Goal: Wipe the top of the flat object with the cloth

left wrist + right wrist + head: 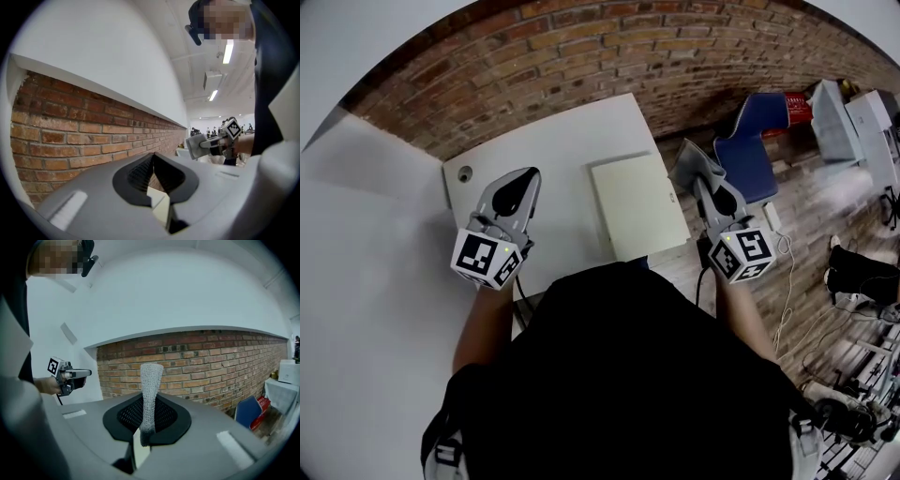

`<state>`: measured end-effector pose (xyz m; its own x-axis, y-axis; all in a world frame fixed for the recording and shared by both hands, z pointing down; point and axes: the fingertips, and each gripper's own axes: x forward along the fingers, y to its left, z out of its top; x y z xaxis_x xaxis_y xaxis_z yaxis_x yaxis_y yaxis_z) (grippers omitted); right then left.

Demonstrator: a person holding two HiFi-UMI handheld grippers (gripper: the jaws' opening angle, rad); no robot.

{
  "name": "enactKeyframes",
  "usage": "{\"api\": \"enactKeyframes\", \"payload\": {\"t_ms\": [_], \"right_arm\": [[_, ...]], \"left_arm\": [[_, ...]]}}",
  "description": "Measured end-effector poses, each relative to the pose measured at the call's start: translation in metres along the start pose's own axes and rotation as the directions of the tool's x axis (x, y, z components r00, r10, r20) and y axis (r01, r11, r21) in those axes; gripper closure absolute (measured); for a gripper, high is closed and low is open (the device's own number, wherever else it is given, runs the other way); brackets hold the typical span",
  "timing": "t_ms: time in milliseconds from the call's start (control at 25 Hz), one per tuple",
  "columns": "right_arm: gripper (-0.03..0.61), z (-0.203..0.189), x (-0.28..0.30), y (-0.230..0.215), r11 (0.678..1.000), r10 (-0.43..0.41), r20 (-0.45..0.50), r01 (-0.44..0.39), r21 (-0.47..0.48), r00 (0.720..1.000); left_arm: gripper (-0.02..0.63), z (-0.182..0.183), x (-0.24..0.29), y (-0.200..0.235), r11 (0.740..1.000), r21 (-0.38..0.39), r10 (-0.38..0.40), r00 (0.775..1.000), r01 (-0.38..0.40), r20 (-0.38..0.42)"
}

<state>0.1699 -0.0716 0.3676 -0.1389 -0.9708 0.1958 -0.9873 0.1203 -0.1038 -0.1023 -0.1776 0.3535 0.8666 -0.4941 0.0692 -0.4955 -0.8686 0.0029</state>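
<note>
A cream flat board lies on the right part of the white table. My right gripper hangs just past the board's right edge, off the table, shut on a grey knitted cloth. In the right gripper view the cloth stands up from between the jaws of the right gripper. My left gripper is held over the table left of the board, shut with nothing in it. In its own view the left gripper points at the brick wall.
A brick wall runs behind the table. A blue chair stands on the wooden floor to the right, with cables nearby. A round cable hole sits at the table's far left. A white partition borders the left.
</note>
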Motion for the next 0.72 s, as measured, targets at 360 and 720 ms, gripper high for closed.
{"api": "enactKeyframes", "payload": {"t_ms": [360,720], "right_arm": [[0.566,-0.034,0.05,-0.004,0.995,0.102,-0.088,-0.101,0.02,0.991],[0.566,-0.093,0.095,0.014,0.978,0.208,-0.209,-0.2,0.061,0.955]], "left_arm": [[0.611,-0.005,0.015,0.007,0.999,-0.007,0.053,0.998,-0.053,-0.021],[0.611,-0.016,0.02,0.011,0.996,-0.013,0.089,0.995,-0.089,-0.049]]}}
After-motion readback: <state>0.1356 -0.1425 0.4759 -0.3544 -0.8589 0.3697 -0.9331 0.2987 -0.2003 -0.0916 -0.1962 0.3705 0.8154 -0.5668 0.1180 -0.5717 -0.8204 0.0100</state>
